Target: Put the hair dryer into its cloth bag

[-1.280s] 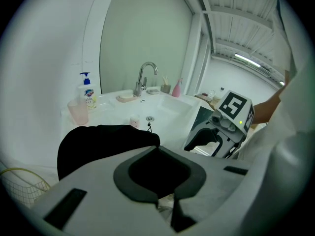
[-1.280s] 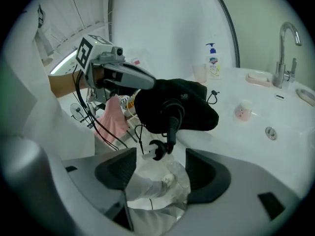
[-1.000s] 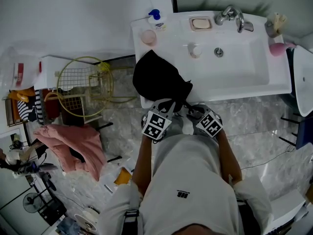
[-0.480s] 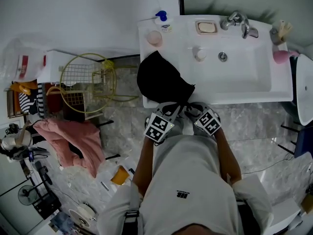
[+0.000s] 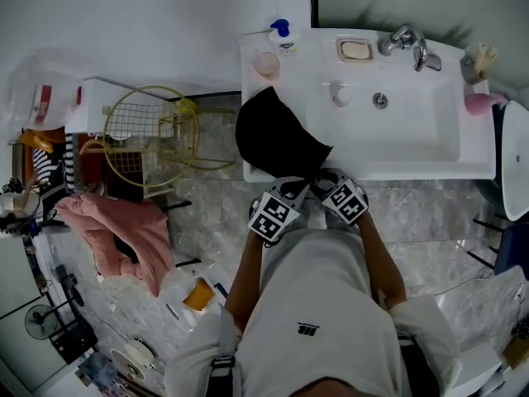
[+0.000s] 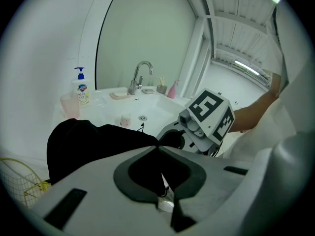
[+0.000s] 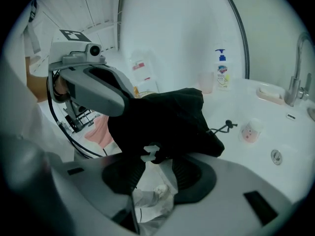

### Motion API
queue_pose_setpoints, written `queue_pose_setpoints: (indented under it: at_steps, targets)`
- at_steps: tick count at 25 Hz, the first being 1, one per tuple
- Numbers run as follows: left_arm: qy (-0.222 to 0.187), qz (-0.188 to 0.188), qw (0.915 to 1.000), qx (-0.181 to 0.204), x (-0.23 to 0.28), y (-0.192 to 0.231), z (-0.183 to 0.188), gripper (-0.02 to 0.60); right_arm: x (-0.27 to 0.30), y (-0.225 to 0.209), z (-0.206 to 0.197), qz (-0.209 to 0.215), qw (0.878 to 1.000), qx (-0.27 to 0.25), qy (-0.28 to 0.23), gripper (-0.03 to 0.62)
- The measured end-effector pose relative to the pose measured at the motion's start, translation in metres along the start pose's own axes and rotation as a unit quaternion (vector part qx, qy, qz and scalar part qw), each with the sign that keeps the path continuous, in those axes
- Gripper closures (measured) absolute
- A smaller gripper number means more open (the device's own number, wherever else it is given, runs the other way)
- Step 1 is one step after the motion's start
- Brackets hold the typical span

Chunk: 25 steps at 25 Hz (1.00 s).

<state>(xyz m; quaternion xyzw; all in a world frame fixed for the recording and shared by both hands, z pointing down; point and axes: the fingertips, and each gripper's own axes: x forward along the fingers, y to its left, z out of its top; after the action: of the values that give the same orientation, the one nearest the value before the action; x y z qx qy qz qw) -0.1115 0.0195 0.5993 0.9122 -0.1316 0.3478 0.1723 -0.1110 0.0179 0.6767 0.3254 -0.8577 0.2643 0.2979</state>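
The black cloth bag [image 5: 277, 135] lies bulging on the left corner of the white sink [image 5: 413, 151], and part of it hangs over the front edge. The hair dryer is not visible in any view. My left gripper [image 5: 295, 187] is shut on the bag's near edge [image 6: 98, 141], with dark cloth between its jaws. My right gripper [image 5: 322, 177] sits close beside it, shut on the bag's mouth [image 7: 167, 122] by a small white tag. A drawstring with a toggle [image 7: 227, 126] trails onto the sink. The right gripper [image 6: 206, 119] shows in the left gripper view.
On the sink stand a pump bottle [image 5: 283, 33], a pink cup [image 5: 266, 63], a soap dish [image 5: 355, 50], a tap [image 5: 405, 40] and a small white cup [image 5: 340, 94]. A yellow wire basket [image 5: 149, 135] and pink cloth [image 5: 124, 230] are on the floor to the left.
My right gripper has slid left along the sink's front edge, closer to the left gripper. The left gripper has kept its hold on the bag.
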Motion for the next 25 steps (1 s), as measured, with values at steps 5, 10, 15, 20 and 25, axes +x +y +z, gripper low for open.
queue_pose_setpoints:
  at_steps: [5, 10, 15, 20, 25]
  targets:
    - [0.014, 0.005, 0.9999, -0.001, 0.000, 0.001, -0.012, 0.549, 0.003, -0.007, 0.001, -0.016, 1.000, 0.002, 0.012, 0.410]
    - [0.024, 0.003, 0.9997, 0.004, 0.005, -0.002, -0.016, 0.549, 0.008, -0.008, 0.007, -0.021, 1.000, -0.014, 0.006, 0.410]
    - [0.036, 0.003, 0.9993, 0.008, 0.011, -0.005, -0.020, 0.549, 0.009, -0.008, 0.011, -0.033, 0.999, -0.020, 0.011, 0.408]
    - [0.043, 0.002, 0.9990, 0.009, 0.016, -0.006, -0.025, 0.549, 0.011, -0.011, 0.013, -0.040, 0.999, -0.017, 0.010, 0.408]
    - [0.054, 0.000, 0.9985, 0.009, 0.020, -0.005, -0.031, 0.549, 0.013, -0.015, 0.014, -0.054, 0.998, -0.021, 0.017, 0.408]
